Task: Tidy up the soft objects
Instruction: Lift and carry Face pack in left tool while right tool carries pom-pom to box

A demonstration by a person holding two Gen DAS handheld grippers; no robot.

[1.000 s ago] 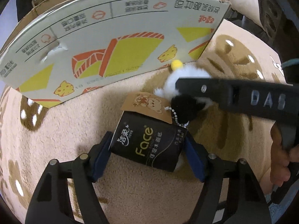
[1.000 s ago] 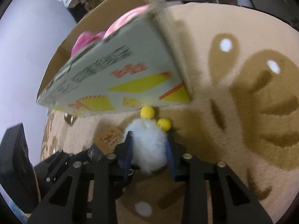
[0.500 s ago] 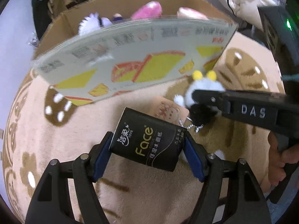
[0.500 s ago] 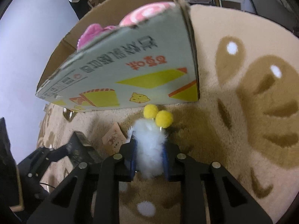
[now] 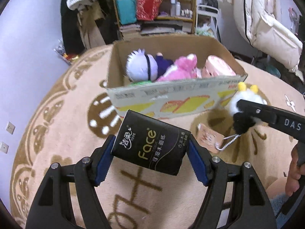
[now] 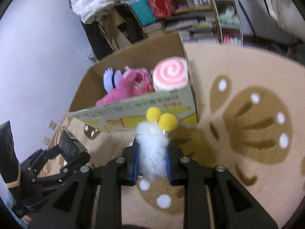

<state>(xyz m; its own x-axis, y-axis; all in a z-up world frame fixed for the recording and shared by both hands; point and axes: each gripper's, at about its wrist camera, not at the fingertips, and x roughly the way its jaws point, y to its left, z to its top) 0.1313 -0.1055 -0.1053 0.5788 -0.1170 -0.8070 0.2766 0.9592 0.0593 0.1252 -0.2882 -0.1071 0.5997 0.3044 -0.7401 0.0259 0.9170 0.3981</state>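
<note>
My left gripper (image 5: pixel 150 152) is shut on a black tissue pack (image 5: pixel 150 143) and holds it above the rug, in front of the cardboard box (image 5: pixel 171 101). My right gripper (image 6: pixel 152 160) is shut on a white fluffy plush toy (image 6: pixel 152 145) with yellow pompoms and a hanging paper tag (image 5: pixel 208 139); it shows in the left wrist view (image 5: pixel 246 101) by the box's right front corner. The open box (image 6: pixel 133 112) holds a white-haired doll (image 5: pixel 141 66), a pink plush (image 5: pixel 179 68) and a pink swirl roll (image 6: pixel 170 74).
A round beige rug (image 6: pixel 247 114) with brown patterns covers the floor. Shelves (image 5: pixel 158 9) with bags and books stand behind the box. White jackets (image 5: pixel 266 28) hang at the right. The wall (image 5: pixel 22 66) is at the left.
Both grippers have risen with their loads from rug level to above the box's front wall, so the box's inside now shows. Both stay shut.
</note>
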